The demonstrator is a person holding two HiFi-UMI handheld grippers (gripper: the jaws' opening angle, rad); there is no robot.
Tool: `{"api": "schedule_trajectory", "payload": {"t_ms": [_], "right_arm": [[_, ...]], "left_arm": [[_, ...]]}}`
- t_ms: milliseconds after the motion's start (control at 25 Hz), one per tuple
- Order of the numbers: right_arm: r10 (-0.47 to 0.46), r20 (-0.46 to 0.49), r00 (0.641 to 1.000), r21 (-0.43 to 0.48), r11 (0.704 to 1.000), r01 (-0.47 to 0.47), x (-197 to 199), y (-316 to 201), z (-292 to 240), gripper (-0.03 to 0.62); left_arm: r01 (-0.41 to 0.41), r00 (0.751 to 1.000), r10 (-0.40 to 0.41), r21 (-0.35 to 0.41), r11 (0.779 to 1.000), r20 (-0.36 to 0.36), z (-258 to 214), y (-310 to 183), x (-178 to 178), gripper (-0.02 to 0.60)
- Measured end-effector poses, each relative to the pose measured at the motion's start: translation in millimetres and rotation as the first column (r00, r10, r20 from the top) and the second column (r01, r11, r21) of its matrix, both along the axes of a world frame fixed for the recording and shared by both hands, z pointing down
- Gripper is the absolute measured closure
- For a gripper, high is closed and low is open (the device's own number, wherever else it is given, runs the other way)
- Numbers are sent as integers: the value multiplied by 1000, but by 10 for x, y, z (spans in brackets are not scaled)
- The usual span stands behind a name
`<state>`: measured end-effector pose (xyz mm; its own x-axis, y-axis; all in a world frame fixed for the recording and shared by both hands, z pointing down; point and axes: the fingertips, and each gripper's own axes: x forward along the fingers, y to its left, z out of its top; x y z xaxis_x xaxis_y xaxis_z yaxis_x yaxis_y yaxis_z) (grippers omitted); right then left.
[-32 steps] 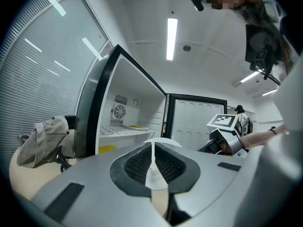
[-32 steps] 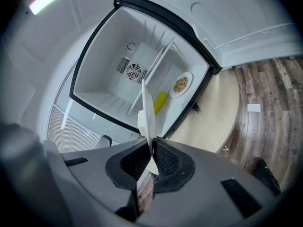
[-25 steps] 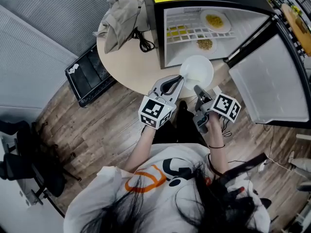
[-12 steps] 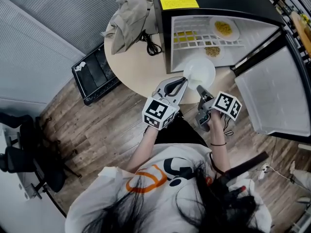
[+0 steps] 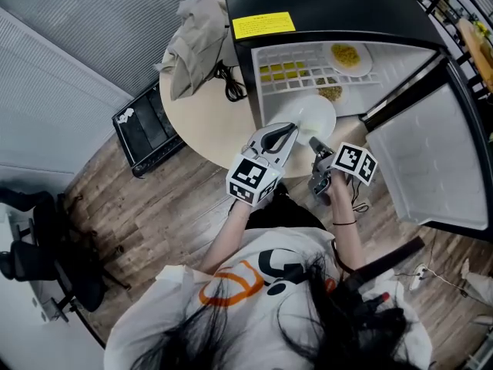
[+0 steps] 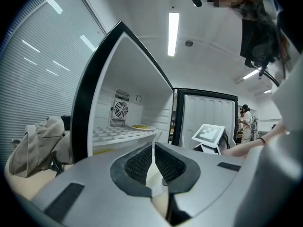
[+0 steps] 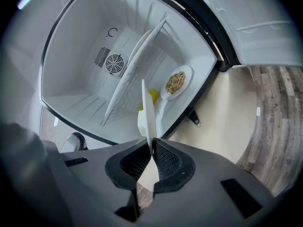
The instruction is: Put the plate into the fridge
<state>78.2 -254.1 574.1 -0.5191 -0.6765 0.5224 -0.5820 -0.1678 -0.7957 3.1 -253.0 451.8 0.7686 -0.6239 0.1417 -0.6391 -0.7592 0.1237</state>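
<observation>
The right gripper (image 7: 153, 147) has its fingers (image 7: 169, 161) shut tight on the near rim of the white plate (image 7: 147, 108). The thin rim goes right in between the pads. The left gripper (image 6: 152, 145) has its fingers (image 6: 136, 164) pressed together too, and nothing sticks out from between them. In the head view its tip lies at the plate's near left rim, but I cannot tell if it touches.

Since a second ago the plate has gone further in toward the fridge (image 5: 323, 6). Back then there was a gap between its far rim and the dish with brown food (image 5: 330, 93). Now the rim is just beside that dish. Both grippers have come along with it, over the near edge of the surface (image 5: 200, 126).

The plate is up in the air. Its far rim pokes into the fridge's open front, lower than the shelf (image 5: 300, 72). The brown dish stands on the fridge's floor, near the front. A dish with yellow food (image 5: 345, 55) stands on the shelf, at its back right corner. The door (image 5: 420, 149) hangs wide open on the right. A cloth (image 5: 192, 37) and a black cord (image 5: 227, 79) lie at the surface's far left edge, beside the fridge.
</observation>
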Motion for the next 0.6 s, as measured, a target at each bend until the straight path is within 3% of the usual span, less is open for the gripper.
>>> {"api": "schedule_trajectory", "payload": {"t_ms": [600], "right_arm": [[-77,24,997,-78,994,79,-112,-435,340,568]], "left_arm": [[22,1000,-22,-15,1000,-1,30,-299,87,560]]}}
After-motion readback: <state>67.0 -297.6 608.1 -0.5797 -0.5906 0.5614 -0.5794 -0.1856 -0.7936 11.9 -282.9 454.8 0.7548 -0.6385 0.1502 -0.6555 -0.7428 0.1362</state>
